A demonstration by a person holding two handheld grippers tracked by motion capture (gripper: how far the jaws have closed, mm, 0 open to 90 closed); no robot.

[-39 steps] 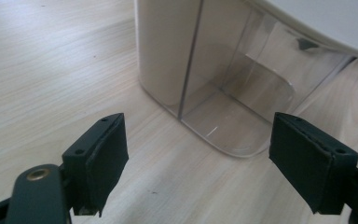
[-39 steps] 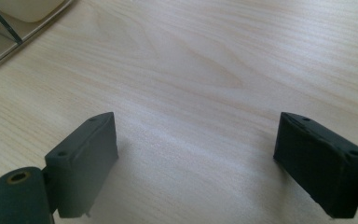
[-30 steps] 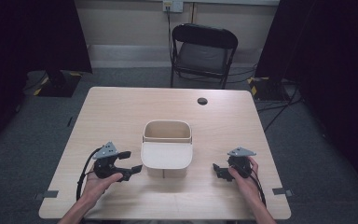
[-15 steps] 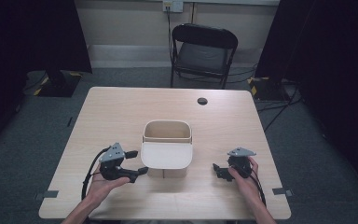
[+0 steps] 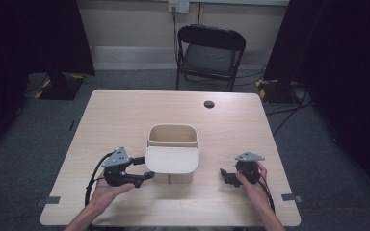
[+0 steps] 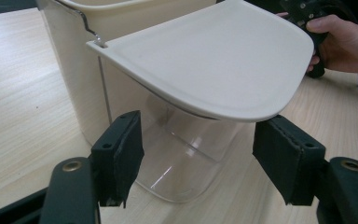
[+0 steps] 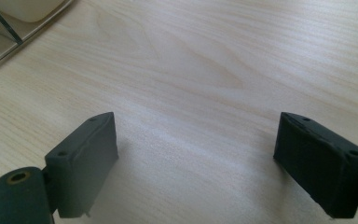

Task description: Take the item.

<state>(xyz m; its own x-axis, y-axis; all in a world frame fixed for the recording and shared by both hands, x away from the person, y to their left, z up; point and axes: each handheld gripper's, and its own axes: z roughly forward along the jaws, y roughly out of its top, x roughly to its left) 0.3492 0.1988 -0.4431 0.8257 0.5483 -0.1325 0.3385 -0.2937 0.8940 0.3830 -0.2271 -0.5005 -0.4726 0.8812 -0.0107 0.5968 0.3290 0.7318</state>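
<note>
just ahead of the left gripper [image 6: 198,170] fingers [image 6: 119,156] stands the bin [image 6: 74,60].

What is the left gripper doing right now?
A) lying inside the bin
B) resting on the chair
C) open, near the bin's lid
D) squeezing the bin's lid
C: the left gripper has its jaws spread wide, just below the cream lid of the bin, touching nothing.
</note>
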